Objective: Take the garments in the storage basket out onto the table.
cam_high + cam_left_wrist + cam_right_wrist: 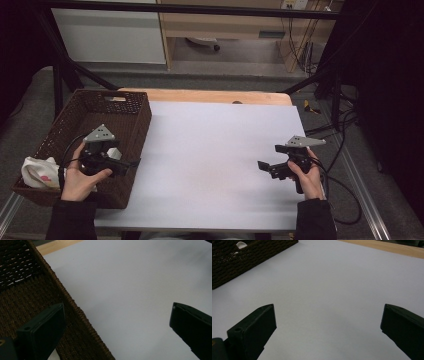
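Covering most of the frame's middle, the white table (pixel 215 160) lies bare. At left sits the brown wicker basket (pixel 131 125), with a white cloth (pixel 39 172) in its lower-left corner. Over the basket's right side hangs the left gripper (pixel 131 165), jaws spread wide and empty. At lower right the right gripper (pixel 261 166) hovers, equally wide and empty.
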{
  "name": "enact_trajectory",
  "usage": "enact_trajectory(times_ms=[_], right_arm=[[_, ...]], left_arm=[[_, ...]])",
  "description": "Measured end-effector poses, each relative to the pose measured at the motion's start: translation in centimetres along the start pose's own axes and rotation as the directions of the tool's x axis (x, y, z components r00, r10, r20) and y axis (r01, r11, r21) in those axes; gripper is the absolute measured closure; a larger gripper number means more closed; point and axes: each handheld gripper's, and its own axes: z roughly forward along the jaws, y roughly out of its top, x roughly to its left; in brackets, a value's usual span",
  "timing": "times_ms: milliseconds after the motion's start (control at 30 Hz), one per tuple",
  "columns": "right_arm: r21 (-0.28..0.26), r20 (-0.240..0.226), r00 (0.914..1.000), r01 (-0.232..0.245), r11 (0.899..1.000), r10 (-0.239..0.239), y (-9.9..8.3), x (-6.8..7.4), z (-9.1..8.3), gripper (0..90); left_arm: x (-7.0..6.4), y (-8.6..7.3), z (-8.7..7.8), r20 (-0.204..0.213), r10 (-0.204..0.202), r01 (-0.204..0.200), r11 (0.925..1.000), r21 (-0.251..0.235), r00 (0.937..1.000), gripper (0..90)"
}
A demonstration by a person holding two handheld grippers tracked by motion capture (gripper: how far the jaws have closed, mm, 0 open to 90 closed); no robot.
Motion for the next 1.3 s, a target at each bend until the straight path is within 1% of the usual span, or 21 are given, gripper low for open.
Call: enact_trajectory(times_ms=[200, 700, 833, 1067, 1167, 1267, 1300], right_arm=[[0.004, 0.0, 1.0, -0.001, 1.0, 0.001, 0.0, 0.0, 0.1, 0.8], [0.011, 0.005, 1.0, 0.004, 1.0, -0.004, 0.0, 0.1, 0.2, 0.8], [0.012, 0.006, 1.0, 0.005, 1.0, -0.005, 0.0, 0.1, 0.3, 0.8], [0.016, 0.005, 0.9999, 0.009, 1.0, -0.009, 0.0, 0.1, 0.3, 0.8], [0.016, 0.006, 0.9999, 0.01, 1.0, -0.01, 0.0, 0.1, 0.4, 0.8], [0.015, 0.007, 0.9999, 0.007, 1.0, -0.007, 0.0, 0.1, 0.4, 0.8], [0.018, 0.005, 0.9999, 0.01, 1.0, -0.01, 0.0, 0.1, 0.4, 0.8]], left_arm=[[0.0, 0.0, -0.5, -0.003, -0.001, 0.001, 1.0, -0.003, 1.0, 0.4], [0.3, -0.2, -1.8, -0.027, -0.005, 0.005, 1.0, -0.001, 0.9996, 0.3], [0.6, -0.3, -2.3, -0.043, -0.011, 0.011, 0.9999, 0.002, 0.999, 0.3], [1.1, -0.5, -3.2, -0.054, -0.022, 0.022, 0.9998, -0.003, 0.9983, 0.2], [1.4, -0.6, -3.9, -0.073, -0.033, 0.032, 0.9995, -0.003, 0.9968, 0.2], [1.5, -0.7, -4.1, -0.08, -0.038, 0.038, 0.9993, -0.004, 0.9961, 0.2], [1.7, -0.8, -4.4, -0.091, -0.043, 0.043, 0.9991, -0.004, 0.995, 0.2]])
